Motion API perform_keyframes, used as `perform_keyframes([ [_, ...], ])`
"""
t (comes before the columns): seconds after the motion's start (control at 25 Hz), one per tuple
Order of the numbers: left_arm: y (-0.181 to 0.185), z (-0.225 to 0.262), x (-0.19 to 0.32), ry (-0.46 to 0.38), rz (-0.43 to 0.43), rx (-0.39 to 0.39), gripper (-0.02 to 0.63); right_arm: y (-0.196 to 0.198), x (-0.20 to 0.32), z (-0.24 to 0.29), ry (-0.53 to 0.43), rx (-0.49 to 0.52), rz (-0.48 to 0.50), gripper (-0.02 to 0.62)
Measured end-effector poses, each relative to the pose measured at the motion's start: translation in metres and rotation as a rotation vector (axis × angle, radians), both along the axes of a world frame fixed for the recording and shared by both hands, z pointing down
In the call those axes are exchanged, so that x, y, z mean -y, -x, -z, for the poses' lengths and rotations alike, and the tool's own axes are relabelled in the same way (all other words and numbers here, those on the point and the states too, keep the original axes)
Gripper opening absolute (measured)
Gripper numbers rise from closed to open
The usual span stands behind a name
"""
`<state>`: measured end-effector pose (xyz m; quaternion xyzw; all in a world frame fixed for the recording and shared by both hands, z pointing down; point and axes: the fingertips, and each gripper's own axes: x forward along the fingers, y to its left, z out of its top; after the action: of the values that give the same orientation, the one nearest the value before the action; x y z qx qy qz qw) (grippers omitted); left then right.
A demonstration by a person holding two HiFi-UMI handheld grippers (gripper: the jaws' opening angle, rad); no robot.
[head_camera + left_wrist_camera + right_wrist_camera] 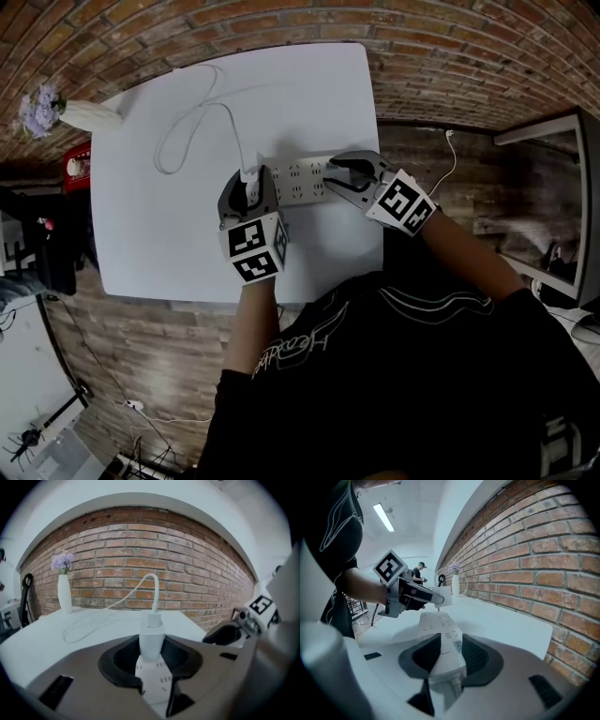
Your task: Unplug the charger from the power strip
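Observation:
A white power strip (302,178) lies on the white table (309,84) near its front right corner. My right gripper (343,174) is shut on the strip's near end, and both pads press its sides (440,634). My left gripper (249,189) is shut on the white charger (152,641) at the strip's other end. In the right gripper view the charger (444,596) sits just above the strip's top with a thin prong showing beneath it. The charger's white cable (140,585) rises from its top and loops away across the table (192,122).
A white vase with purple flowers (89,115) stands at the table's far left corner, also seen in the left gripper view (64,595). A brick wall runs behind the table. The strip's own cord trails off the right edge (448,164).

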<state>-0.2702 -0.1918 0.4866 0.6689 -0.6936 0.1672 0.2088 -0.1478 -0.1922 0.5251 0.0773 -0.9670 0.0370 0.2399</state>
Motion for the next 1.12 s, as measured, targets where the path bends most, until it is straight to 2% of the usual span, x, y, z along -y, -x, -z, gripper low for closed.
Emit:
perform_keyframes([
  [0.16,-0.019,0.012,0.007,-0.020,-0.009,-0.168,0.135,0.000,-0.001,0.000,0.004,-0.001,-0.001,0.120],
  [0.52,-0.015,0.046,-0.009,-0.095,-0.003,-0.331,0.135,-0.007,0.008,0.006,0.072,-0.013,-0.014,0.128],
  [0.68,-0.018,0.067,-0.023,-0.115,-0.012,-0.427,0.135,-0.010,0.013,0.044,0.157,0.095,-0.070,0.043],
  [0.76,-0.021,0.077,-0.031,-0.128,-0.022,-0.477,0.135,-0.009,0.009,0.069,0.204,0.168,-0.069,0.032],
  [0.96,-0.039,0.107,-0.051,-0.160,-0.036,-0.538,0.135,-0.018,-0.004,0.132,0.289,0.351,-0.032,0.008],
  [1.12,-0.057,0.139,-0.073,-0.205,-0.018,-0.543,0.135,-0.038,-0.021,0.164,0.277,0.384,0.004,0.007],
])
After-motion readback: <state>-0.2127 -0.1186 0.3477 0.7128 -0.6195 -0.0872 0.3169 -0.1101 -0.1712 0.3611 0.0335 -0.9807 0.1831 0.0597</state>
